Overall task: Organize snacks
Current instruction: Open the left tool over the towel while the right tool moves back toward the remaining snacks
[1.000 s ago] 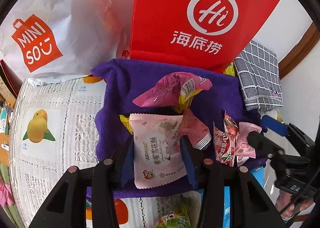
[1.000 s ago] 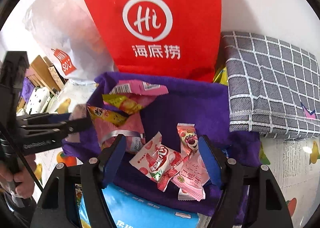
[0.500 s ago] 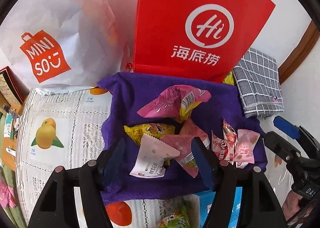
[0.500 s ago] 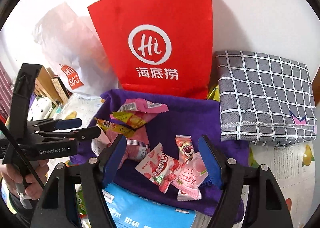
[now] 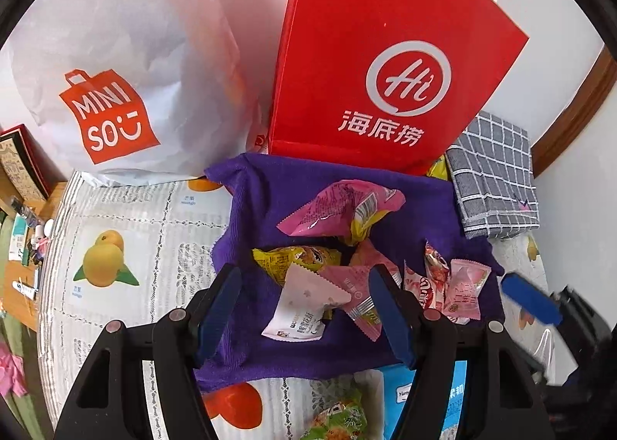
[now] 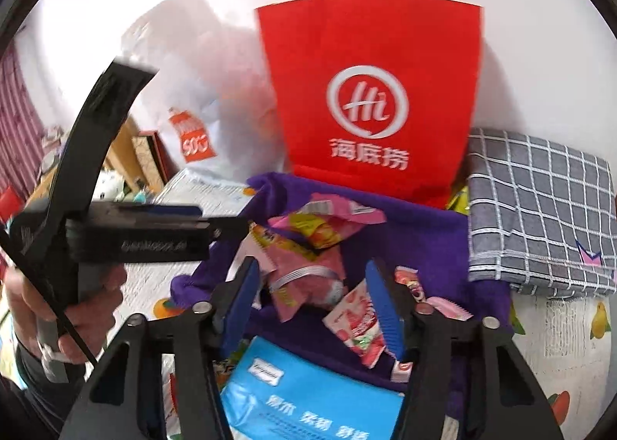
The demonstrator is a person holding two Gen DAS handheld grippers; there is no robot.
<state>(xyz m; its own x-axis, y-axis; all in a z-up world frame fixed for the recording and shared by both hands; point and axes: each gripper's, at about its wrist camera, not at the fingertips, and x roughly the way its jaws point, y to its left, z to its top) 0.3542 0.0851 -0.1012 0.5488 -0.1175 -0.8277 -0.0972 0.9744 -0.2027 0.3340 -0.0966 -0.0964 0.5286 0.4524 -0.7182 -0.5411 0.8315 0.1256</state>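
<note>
Hovering: left gripper [image 5: 304, 309] spread, empty, over white-pink foil snack sachet [image 5: 304, 307] | right gripper [image 6: 308, 305] spread, empty, above pink crimped snack packet [image 6: 308, 278] | both snacks lie on purple terry cloth [image 5: 416, 201] | red paper bag [image 5: 385, 66] upright behind.

right gripper [image 6: 310, 309] agape, snack packets [image 6: 308, 278], purple cloth [image 6: 424, 243]

A plain white wall [image 5: 254, 16] stands behind everything, evenly lit by soft daylight. At the right a dark brown wooden trim strip [image 5: 574, 112] runs diagonally along it. The table wears a white lace-patterned plastic cloth printed with yellow and orange fruit [image 5: 127, 247]. Beyond the table's left edge, a maroon-striped curtain [image 6: 17, 108] hangs beside cluttered wooden furniture [image 6: 123, 147].
</note>
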